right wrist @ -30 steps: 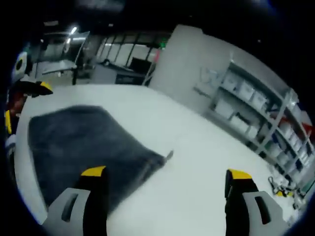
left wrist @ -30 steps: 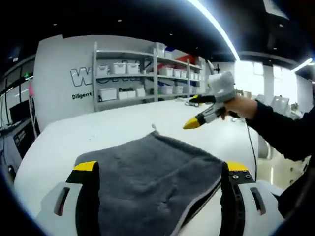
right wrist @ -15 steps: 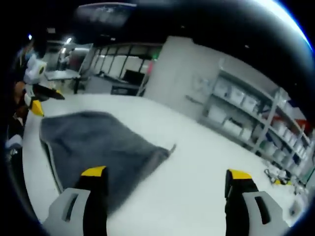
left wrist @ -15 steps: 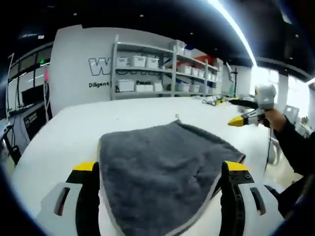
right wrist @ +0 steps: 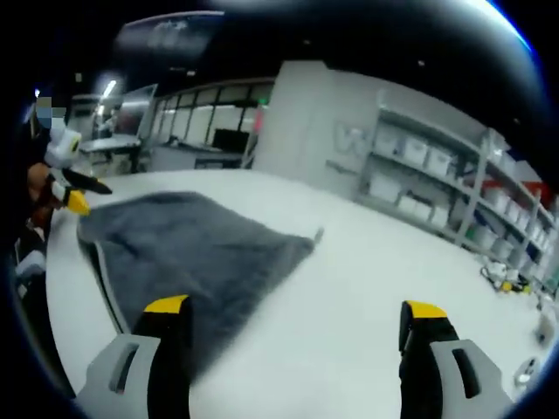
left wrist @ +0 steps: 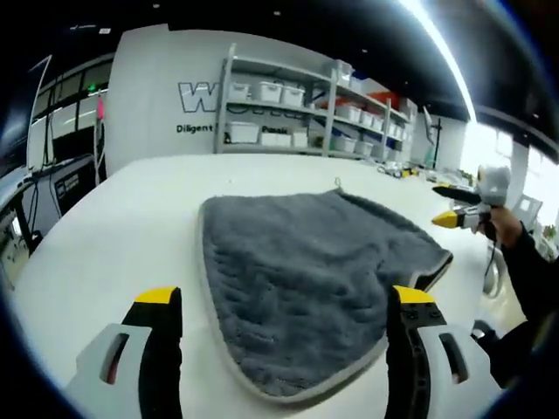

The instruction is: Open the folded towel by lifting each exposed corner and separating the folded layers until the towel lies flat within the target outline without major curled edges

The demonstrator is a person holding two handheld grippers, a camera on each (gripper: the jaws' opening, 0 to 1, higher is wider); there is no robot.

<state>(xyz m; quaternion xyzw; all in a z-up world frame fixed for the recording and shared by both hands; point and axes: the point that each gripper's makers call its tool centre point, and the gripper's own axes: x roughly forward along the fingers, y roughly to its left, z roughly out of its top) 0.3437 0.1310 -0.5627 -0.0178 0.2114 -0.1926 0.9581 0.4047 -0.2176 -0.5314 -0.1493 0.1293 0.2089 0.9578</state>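
1. Nearest the lens of the left gripper view, the left gripper point(left wrist: 279, 305) is being held low over the table point(left wrist: 113, 236), its yellow-tipped jaws spread wide with nothing between them.
2. Between and just beyond those jaws, the grey towel point(left wrist: 306, 279) is being seen lying on the white table, its pale-edged rounded corner closest to the camera and a doubled layer showing at its right side.
3. At the towel's far corner a small hanging loop point(left wrist: 337, 183) is being shown resting on the table.
4. Further right in that view, the right gripper point(left wrist: 456, 207) is being held up by a hand point(left wrist: 500, 234) in a dark sleeve, beyond the towel's right edge and apart from it; there its jaws are being shown parted, gripping nothing.
5. Low in the right gripper view, the right gripper's own jaws are being held spread and empty above the table, the towel lying ahead and to the left of them.
6. At the left of that view, the left gripper is being seen past the towel's far edge, not touching it.
7. Furthest back, shelves point(left wrist: 297, 113) loaded with white bins are being seen against a grey lettered wall point(left wrist: 148, 96).
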